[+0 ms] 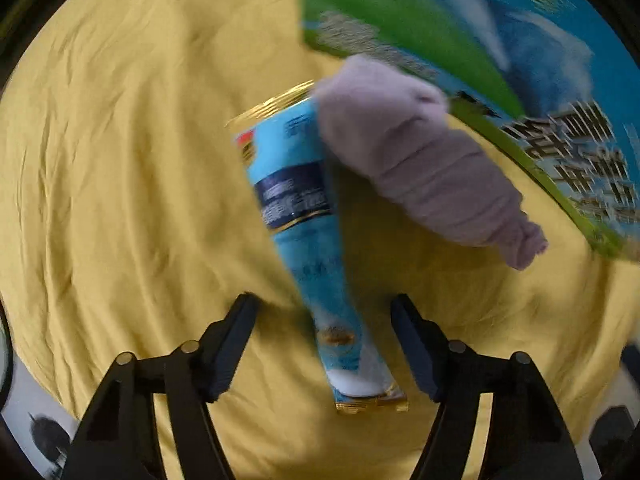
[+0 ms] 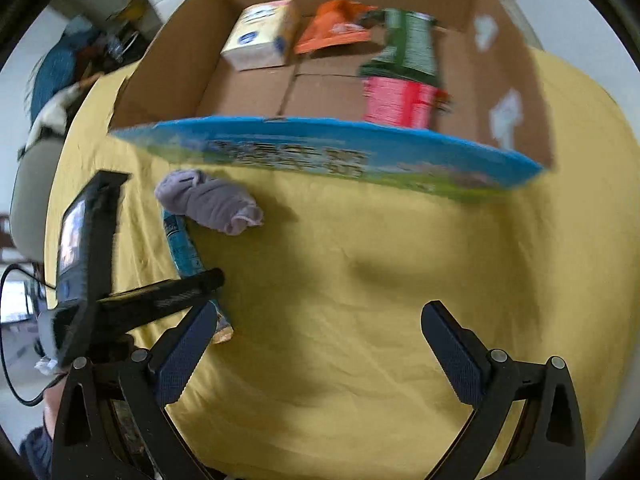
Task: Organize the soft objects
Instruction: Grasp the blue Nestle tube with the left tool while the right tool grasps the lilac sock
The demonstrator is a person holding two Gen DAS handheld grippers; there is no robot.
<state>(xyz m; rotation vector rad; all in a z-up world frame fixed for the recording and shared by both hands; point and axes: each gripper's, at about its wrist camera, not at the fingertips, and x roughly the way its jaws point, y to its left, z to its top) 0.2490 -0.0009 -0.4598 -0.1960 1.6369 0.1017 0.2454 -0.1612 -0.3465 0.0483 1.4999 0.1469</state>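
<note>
Sock on blue packet | print blurred | both tongs agape, empty

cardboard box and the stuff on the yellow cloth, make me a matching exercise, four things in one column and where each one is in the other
Things:
1. grey rolled sock
2. light blue foil packet
3. orange pouch
4. open left gripper

Places:
A. inside the brown cardboard box
B. lying partly on the blue packet, on the yellow cloth
C. over the near end of the blue packet
D. flat on the cloth, under the sock's edge

Pairs: 1-B, 2-D, 3-A, 4-C
</note>
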